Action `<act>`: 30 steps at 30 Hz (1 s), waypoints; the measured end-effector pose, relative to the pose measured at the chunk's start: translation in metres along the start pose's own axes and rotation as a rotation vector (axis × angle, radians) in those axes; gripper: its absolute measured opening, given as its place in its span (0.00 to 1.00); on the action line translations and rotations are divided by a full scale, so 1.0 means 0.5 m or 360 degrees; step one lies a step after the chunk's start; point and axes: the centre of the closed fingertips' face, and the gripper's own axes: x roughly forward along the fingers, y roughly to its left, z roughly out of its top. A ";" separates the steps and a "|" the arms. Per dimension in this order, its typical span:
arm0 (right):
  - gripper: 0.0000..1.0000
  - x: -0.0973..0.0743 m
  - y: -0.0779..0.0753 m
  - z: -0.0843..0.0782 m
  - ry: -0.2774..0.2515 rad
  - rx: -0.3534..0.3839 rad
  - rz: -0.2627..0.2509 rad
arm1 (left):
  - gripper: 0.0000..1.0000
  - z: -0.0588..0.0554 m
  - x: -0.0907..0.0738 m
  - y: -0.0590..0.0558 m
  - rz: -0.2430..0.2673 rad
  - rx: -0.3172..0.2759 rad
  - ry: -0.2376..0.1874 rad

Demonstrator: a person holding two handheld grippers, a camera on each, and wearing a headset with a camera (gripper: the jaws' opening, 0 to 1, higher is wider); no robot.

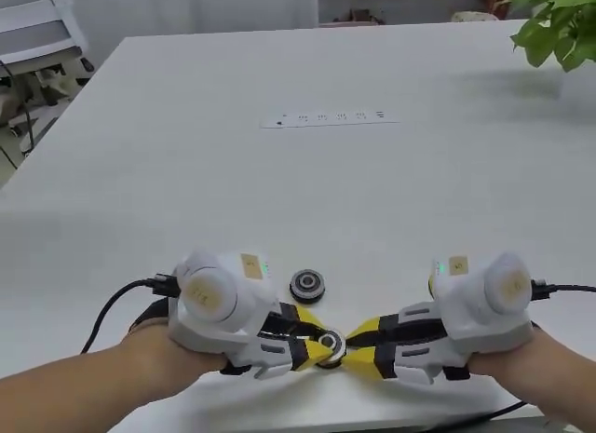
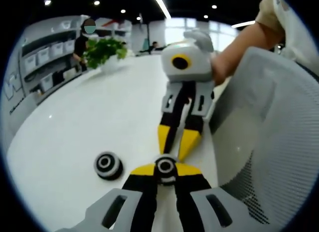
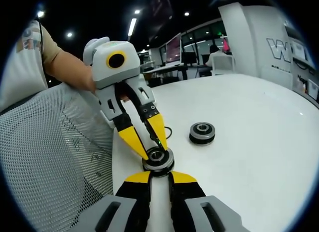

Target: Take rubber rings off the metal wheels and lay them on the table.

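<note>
- Head view: the held wheel (image 1: 328, 343) sits low over the table (image 1: 307, 182), near its front edge, where the two grippers meet nose to nose.
- The left gripper (image 2: 165, 170) clamps this wheel from both sides, which we judge is to steady it.
- The right gripper (image 3: 159, 178) has its jaws drawn narrow against the wheel's rim. We cannot tell whether they nip the rubber ring (image 3: 146, 162).
- A second wheel (image 1: 306, 284) lies flat just beside them with its dark band in place, apparently awaiting its turn.
- We see no tray or bin, and the table itself bears that second wheel.
</note>
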 end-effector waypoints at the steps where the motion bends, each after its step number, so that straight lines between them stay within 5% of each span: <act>1: 0.10 0.000 -0.001 0.000 0.0000 0.0006 0.0003 | 0.13 0.000 0.000 0.000 0.0000 -0.0001 -0.0001; 4: 0.01 0.000 -0.010 -0.006 0.0022 0.0032 -0.0005 | 0.13 0.000 0.000 0.000 0.0002 0.0003 -0.0002; 20: 0.00 0.003 -0.018 0.000 -0.0053 0.0345 -0.0064 | 0.13 -0.001 -0.002 0.001 0.0029 0.0047 0.0007; 30: 0.00 -0.005 -0.023 0.006 -0.0100 0.0419 -0.0088 | 0.13 0.000 -0.001 0.001 0.0039 0.0046 0.0007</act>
